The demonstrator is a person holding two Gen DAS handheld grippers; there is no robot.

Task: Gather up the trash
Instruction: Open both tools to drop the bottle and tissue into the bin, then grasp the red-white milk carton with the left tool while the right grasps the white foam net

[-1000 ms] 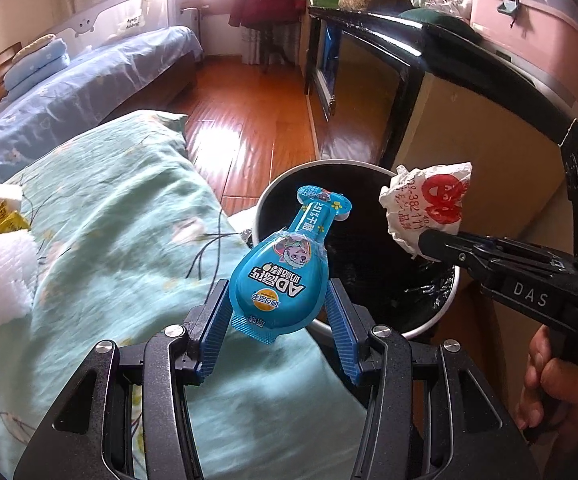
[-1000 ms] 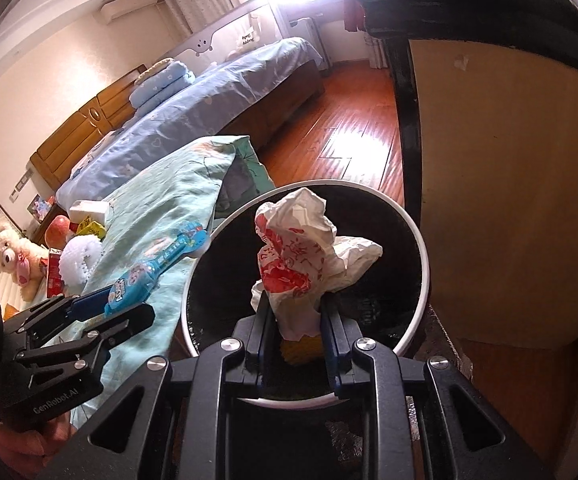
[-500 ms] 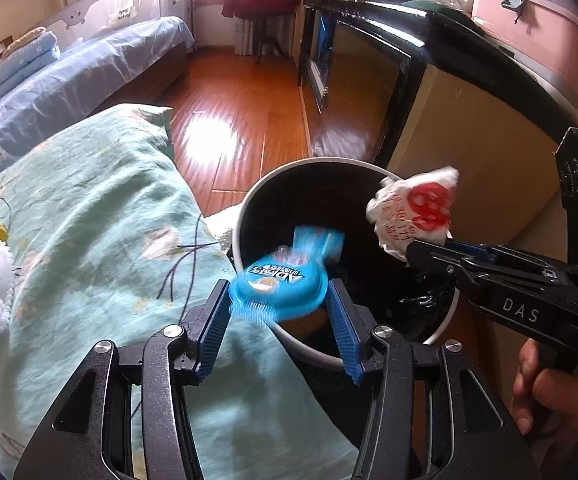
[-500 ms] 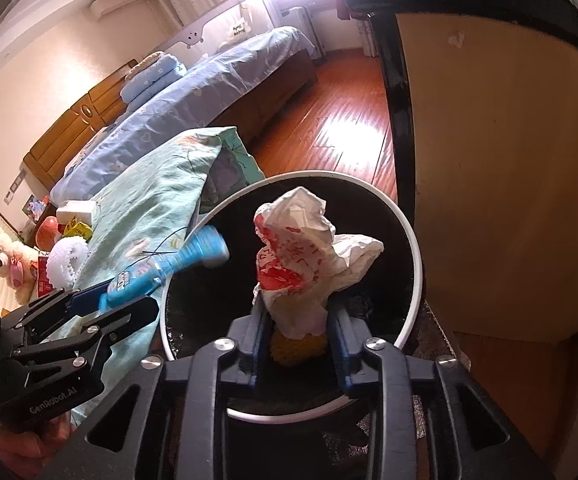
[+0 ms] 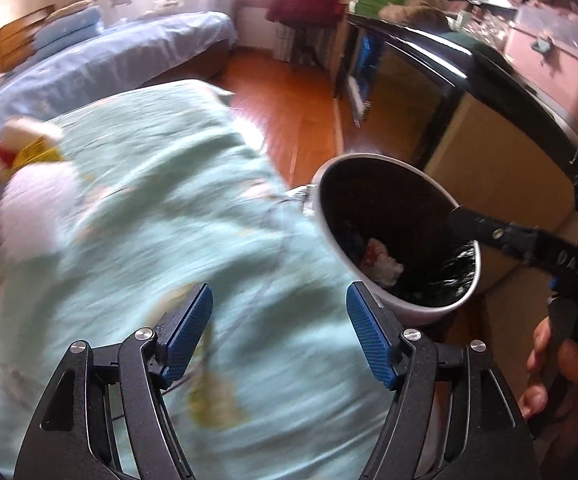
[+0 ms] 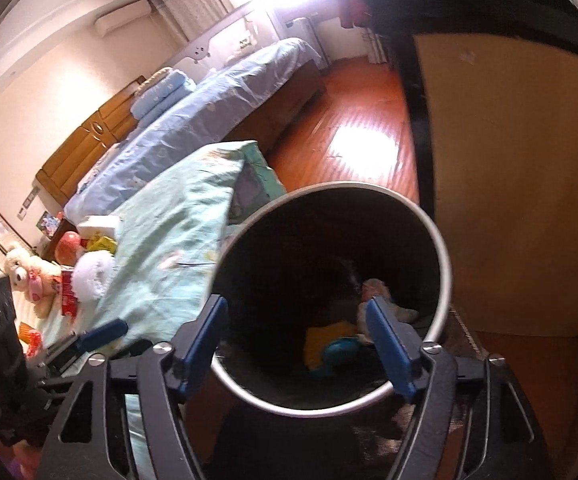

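A pale green quilt [image 5: 193, 216] covers the bed, and beside its edge stands a round, white-rimmed trash bin [image 6: 443, 256] lined in black. Inside the bin lie a crumpled white-and-red wrapper [image 5: 381, 258], a yellow scrap [image 6: 325, 344] and a blue packet [image 6: 339, 354] at the bottom. The right gripper [image 6: 299, 342] hangs over the bin's mouth with its jaws spread wide and empty. The left gripper [image 5: 279, 330] is over the quilt just beside the bin, jaws likewise apart, holding nothing.
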